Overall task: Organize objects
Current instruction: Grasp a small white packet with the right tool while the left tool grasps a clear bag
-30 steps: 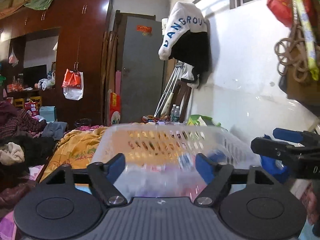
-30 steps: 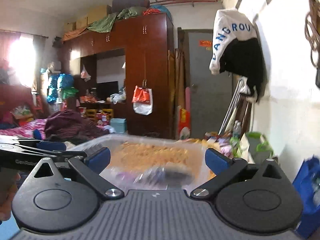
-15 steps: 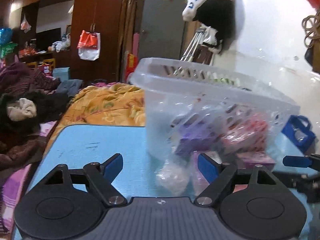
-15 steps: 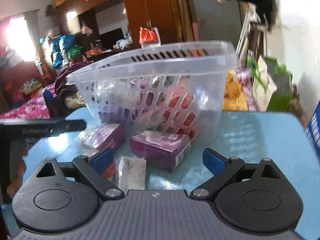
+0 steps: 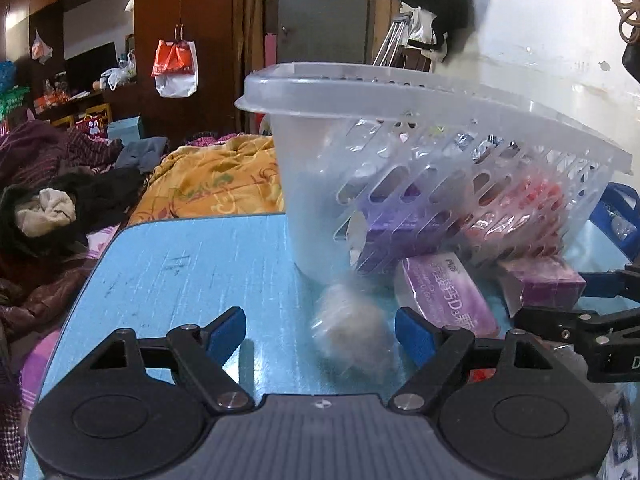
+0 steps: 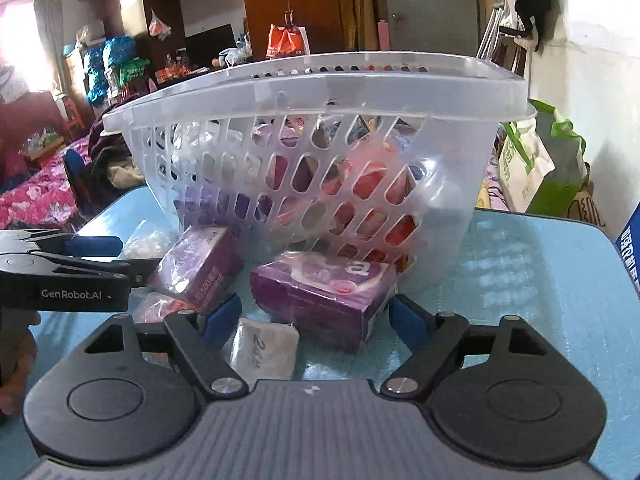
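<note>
A clear plastic basket (image 5: 400, 92) (image 6: 320, 80) stands on the blue table (image 5: 192, 264), with purple and red packs inside. In front of it lie a purple box (image 6: 324, 296) (image 5: 540, 284), a purple wrapped pack (image 5: 444, 292) (image 6: 200, 264), a small white packet (image 6: 264, 348) and a blurred clear bag (image 5: 352, 324). My left gripper (image 5: 320, 332) is open with the clear bag between its fingers. My right gripper (image 6: 316, 316) is open around the purple box and white packet. Each gripper shows in the other's view, the right (image 5: 580, 312) and the left (image 6: 64, 272).
Left of the table is a bed with an orange blanket (image 5: 212, 184) and dark clothes (image 5: 60, 200). A white wall (image 5: 540, 40) is on the right. A green and white bag (image 6: 532, 164) stands behind the table. A wardrobe (image 5: 180, 40) is at the back.
Both cameras dropped from level with the basket rim to just above the table. The items in front of the basket came into view between the fingers. Both grippers stayed open.
</note>
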A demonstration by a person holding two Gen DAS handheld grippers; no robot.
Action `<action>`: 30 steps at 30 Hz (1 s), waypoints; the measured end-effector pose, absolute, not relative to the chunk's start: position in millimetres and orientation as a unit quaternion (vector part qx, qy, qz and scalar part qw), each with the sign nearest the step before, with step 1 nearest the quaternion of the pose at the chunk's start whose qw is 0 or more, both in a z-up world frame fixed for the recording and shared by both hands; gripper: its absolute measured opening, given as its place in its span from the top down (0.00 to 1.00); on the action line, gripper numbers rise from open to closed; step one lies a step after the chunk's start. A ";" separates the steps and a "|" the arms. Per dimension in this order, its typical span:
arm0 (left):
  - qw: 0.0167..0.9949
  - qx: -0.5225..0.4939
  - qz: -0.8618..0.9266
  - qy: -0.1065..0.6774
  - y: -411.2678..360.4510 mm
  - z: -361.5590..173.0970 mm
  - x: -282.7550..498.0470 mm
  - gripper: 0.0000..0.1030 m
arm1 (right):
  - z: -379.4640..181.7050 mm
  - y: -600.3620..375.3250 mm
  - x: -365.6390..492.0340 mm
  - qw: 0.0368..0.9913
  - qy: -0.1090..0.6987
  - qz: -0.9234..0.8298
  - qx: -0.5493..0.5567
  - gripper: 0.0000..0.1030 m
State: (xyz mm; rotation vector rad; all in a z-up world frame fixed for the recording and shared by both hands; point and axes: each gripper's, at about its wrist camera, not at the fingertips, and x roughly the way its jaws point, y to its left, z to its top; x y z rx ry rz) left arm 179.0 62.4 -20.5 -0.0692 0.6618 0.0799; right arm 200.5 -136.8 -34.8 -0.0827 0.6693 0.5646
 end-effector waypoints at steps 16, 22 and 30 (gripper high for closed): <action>0.964 0.035 0.019 0.263 37.7 -16.1 151.6 0.53 | -30.2 -152.7 187.1 0.918 0.285 0.276 -0.012 0.25; 0.977 0.013 0.036 0.211 47.3 -4.0 139.3 0.53 | -24.2 -167.5 174.2 0.931 0.244 0.270 0.014 0.25; 0.987 -0.016 0.037 0.153 53.4 6.0 125.5 0.53 | -17.9 -179.0 168.5 0.941 0.201 0.270 0.039 0.26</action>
